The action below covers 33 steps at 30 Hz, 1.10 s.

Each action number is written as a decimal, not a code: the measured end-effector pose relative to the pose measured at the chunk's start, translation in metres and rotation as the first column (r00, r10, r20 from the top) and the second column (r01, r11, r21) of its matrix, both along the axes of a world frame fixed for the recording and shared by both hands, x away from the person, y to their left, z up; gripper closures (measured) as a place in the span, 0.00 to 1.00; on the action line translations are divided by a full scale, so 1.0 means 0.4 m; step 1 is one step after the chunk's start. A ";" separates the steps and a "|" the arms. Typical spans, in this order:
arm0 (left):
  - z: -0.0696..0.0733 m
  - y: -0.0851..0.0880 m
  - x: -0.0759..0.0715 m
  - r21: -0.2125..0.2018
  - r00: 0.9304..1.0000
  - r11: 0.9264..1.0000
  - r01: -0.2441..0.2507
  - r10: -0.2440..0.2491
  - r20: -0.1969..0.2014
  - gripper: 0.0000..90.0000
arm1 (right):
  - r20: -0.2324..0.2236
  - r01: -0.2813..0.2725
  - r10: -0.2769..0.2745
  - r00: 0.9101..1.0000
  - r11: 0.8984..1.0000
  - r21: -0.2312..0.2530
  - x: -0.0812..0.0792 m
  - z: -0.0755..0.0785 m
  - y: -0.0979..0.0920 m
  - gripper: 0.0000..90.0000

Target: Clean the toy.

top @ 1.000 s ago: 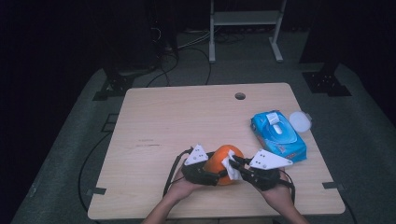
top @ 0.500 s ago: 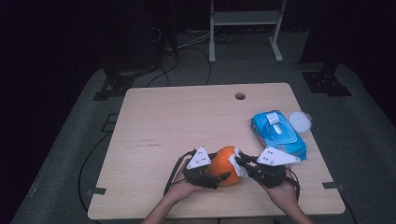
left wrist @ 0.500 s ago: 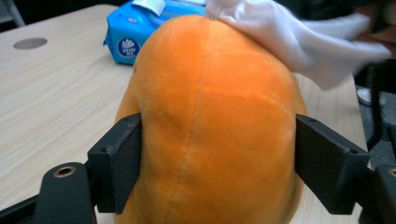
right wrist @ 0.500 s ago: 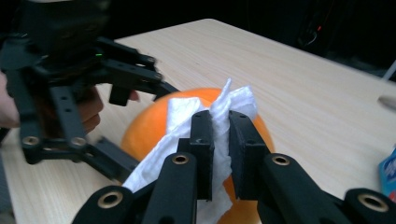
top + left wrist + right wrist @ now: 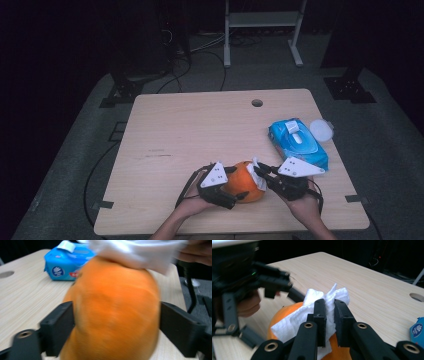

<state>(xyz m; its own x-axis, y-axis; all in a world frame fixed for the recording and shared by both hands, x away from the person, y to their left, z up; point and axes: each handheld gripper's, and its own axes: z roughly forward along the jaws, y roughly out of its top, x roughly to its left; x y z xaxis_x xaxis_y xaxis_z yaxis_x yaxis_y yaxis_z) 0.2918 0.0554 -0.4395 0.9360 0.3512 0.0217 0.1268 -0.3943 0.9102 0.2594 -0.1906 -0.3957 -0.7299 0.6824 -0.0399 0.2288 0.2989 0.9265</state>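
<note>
Right gripper [image 5: 329, 305] clamps a white wipe [image 5: 312, 307] against the orange [image 5: 243, 181] near the table's [image 5: 200, 130] front edge. Left gripper [image 5: 220, 186], jaws just widening, brackets the fruit loosely, so rubbing could roll it free.

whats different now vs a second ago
The left gripper has just been opening its jaws; the orange fruit sits between them, a little nearer the person than before. The right gripper stays shut on the white wipe, pressing it on the fruit's top. The blue wipes pack, the round white lid and the table are unchanged.
</note>
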 end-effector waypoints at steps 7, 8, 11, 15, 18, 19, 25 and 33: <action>-0.012 -0.018 -0.020 0.044 1.000 0.999 0.001 -0.001 0.001 0.23 | 0.010 -0.054 0.055 0.998 0.998 -0.042 -0.026 0.002 0.051 0.89; -0.012 -0.023 -0.024 0.051 1.000 0.999 0.005 -0.005 0.007 0.23 | 0.002 -0.069 0.069 0.998 0.997 -0.044 -0.029 0.001 0.060 0.89; -0.014 -0.026 -0.030 0.057 1.000 0.998 0.002 -0.004 0.026 0.23 | 0.006 -0.083 0.084 0.996 0.993 -0.078 -0.038 -0.004 0.083 0.89; -0.012 -0.023 -0.025 0.026 1.000 1.000 -0.006 0.006 0.012 0.23 | 0.000 -0.049 0.049 0.999 0.997 -0.066 -0.023 0.007 0.053 0.88; -0.014 -0.034 -0.032 0.034 0.999 0.999 0.010 -0.011 0.034 0.23 | -0.014 -0.007 0.006 1.000 0.999 -0.039 -0.005 0.010 0.012 0.88; -0.014 -0.039 -0.035 0.044 0.999 0.999 0.015 -0.017 0.047 0.23 | -0.011 0.005 -0.005 1.000 0.999 -0.034 -0.002 0.011 0.005 0.88; -0.016 -0.060 -0.056 0.110 0.994 0.994 0.025 -0.036 0.102 0.24 | -0.070 0.001 -0.003 0.998 1.000 -0.028 0.012 0.001 0.003 0.88; -0.012 -0.066 -0.059 0.128 0.992 0.992 0.020 -0.035 0.122 0.25 | -0.099 0.002 -0.003 0.995 1.000 -0.012 0.026 0.000 -0.002 0.88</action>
